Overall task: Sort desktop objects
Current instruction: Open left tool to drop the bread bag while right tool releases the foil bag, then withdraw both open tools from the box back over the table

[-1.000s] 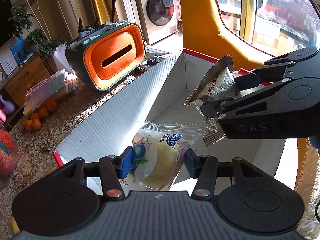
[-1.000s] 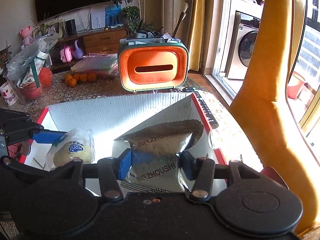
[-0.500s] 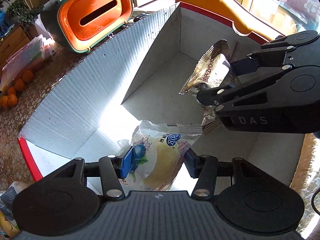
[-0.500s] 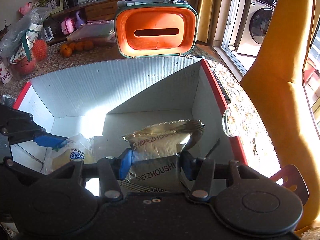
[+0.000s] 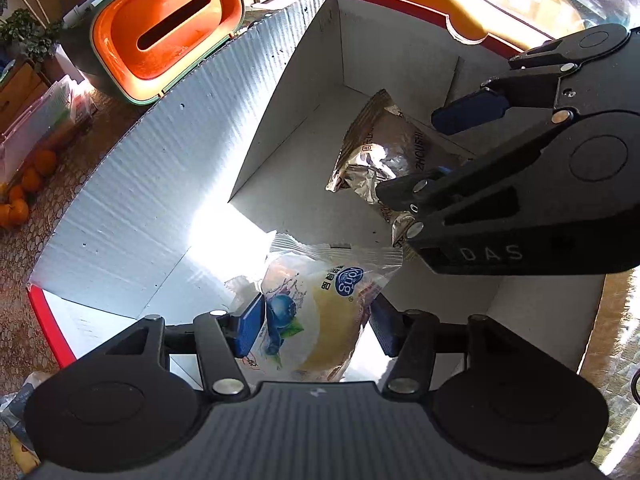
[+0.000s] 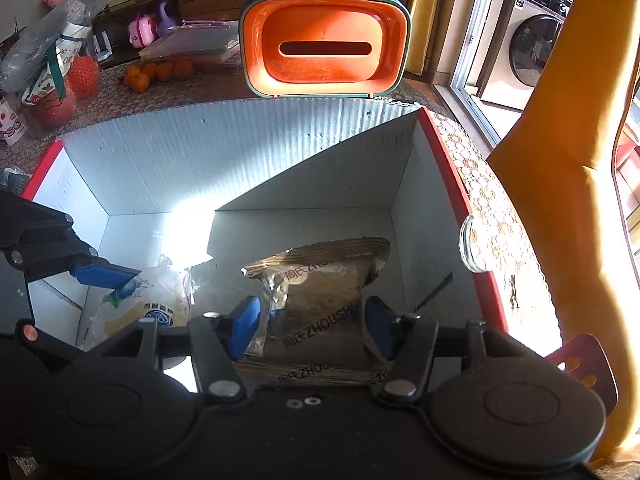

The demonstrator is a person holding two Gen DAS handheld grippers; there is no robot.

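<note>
Snack packets sit low inside a white corrugated cardboard box [image 5: 168,184] with red outer edges, one at each gripper. The left gripper [image 5: 316,322] reaches into the near left part of the box, and its blue-padded fingers [image 5: 250,326] stand either side of a clear blueberry bread packet [image 5: 316,312]; the left pad touches the wrapper, while the right pad sits at its edge, so a firm clamp cannot be confirmed. The right gripper [image 6: 308,322] is lowered into the right half of the box over a crinkled foil packet [image 6: 320,288] printed ZHOUSHI. Its fingers are spread, with a visible gap between each pad and the packet, which appears to rest on the box floor. In the left wrist view the foil packet [image 5: 380,160] lies beyond the bread packet, partly behind the right gripper [image 5: 452,148]. Behind the box on the patterned desk [image 6: 120,92] stands an orange tissue holder [image 6: 326,52], with small oranges [image 6: 158,72] to its left.
</note>
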